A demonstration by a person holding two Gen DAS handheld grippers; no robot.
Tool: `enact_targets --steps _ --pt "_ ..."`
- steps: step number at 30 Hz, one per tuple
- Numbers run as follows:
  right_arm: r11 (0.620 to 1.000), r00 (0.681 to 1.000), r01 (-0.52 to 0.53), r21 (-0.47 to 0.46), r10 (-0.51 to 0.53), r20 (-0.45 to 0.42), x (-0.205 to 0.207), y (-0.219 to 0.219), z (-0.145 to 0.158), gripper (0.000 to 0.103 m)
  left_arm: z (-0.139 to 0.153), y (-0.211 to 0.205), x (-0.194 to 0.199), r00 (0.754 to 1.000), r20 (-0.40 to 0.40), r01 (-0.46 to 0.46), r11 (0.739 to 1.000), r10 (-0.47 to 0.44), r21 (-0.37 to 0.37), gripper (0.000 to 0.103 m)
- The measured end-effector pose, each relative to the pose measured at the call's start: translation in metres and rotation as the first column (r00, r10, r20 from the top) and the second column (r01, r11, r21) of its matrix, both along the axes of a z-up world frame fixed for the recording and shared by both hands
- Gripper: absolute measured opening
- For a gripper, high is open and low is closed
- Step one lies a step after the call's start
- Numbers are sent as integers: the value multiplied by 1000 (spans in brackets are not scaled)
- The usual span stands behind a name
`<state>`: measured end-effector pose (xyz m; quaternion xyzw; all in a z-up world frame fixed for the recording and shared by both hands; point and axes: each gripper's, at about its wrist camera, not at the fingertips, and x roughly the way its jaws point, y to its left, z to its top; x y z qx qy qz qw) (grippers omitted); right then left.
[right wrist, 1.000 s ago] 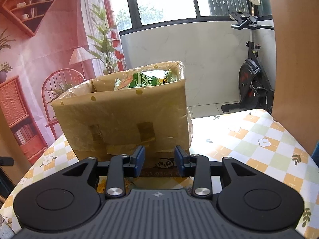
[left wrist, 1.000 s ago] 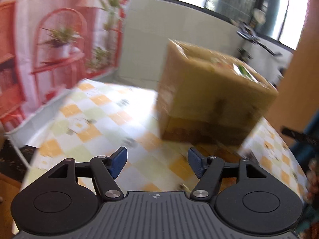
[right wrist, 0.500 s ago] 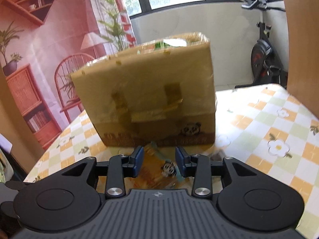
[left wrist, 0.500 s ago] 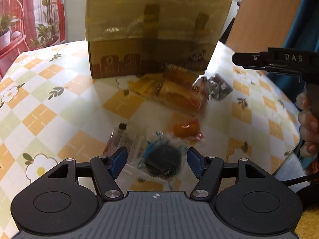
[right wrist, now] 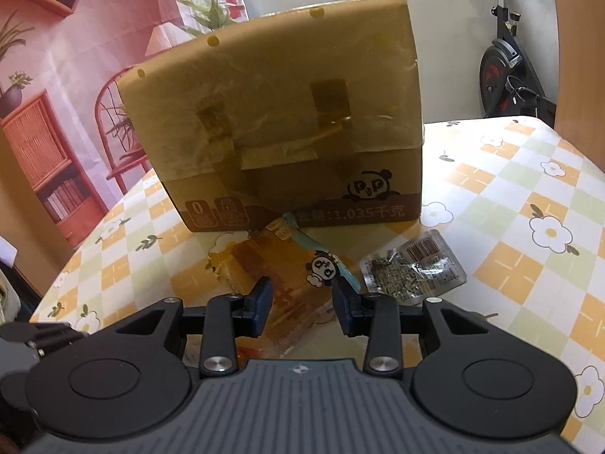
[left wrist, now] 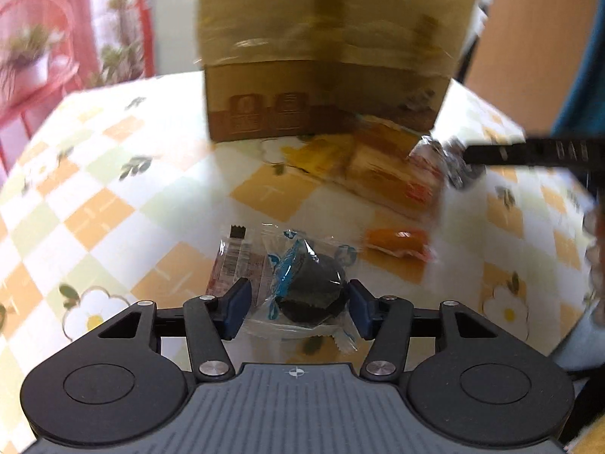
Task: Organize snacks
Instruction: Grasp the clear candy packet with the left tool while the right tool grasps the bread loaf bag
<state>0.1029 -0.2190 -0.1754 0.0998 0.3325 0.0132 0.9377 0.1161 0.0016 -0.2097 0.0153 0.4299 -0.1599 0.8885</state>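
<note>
A brown cardboard box [left wrist: 325,53] stands on the checked table; it also shows in the right wrist view [right wrist: 287,128]. My left gripper [left wrist: 297,308] is open, its fingers on either side of a dark round snack in a clear wrapper [left wrist: 312,293]. A small orange snack [left wrist: 397,244] and a large orange packet [left wrist: 382,166] lie beyond it. My right gripper [right wrist: 302,308] is open just above the large orange packet with a panda mark [right wrist: 283,276]. A clear packet with dark contents [right wrist: 412,268] lies to its right.
The table has a yellow and green floral checked cloth [right wrist: 529,227]. A red-printed small wrapper [left wrist: 234,265] lies left of the dark snack. The right gripper's body [left wrist: 529,153] shows at the right of the left wrist view. An exercise bike [right wrist: 506,75] stands behind the table.
Both grippers have tilted down from the box toward the snacks in front of it. My left gripper has closed in around the dark round snack. My right gripper has opened wider.
</note>
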Motion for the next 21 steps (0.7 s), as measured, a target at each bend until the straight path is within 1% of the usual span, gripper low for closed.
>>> enact_targets --steps 1,4,6,9,11,13,15,16,18,21 --pt "1000 1000 0 -2 0 -1 1 0 -2 38 -1 4 3 1000 1 -18 1000 18 -9 58" --pt "1000 1000 -13 -11 13 -10 9 1 -7 47 -2 11 10 997 11 -81 997 81 0 58" --pt "999 999 -28 -30 27 -18 16 4 -10 50 -3 16 16 995 13 -104 995 104 -8 59" --pt "995 998 -59 -81 57 -18 24 10 -13 63 -3 19 21 993 18 -115 993 116 -19 59" --pt "990 997 -79 -117 78 -17 28 14 -13 75 -4 19 22 993 23 -117 993 118 -22 60" --pt "985 995 -98 -142 96 -17 33 16 -13 79 -5 17 23 992 28 -119 993 119 -21 60" --pt "979 993 -120 -167 119 -18 38 18 -12 81 -6 15 23 993 34 -117 993 117 -12 60" --pt "974 990 -140 -181 138 -19 41 21 -12 84 -6 15 22 992 35 -117 993 117 -10 60" --pt "959 982 -190 -211 188 -30 48 26 -14 85 -6 15 22 992 38 -119 993 119 -6 60" --pt "920 964 -267 -288 260 -62 58 39 -20 86 -7 14 20 992 44 -118 993 118 0 60"
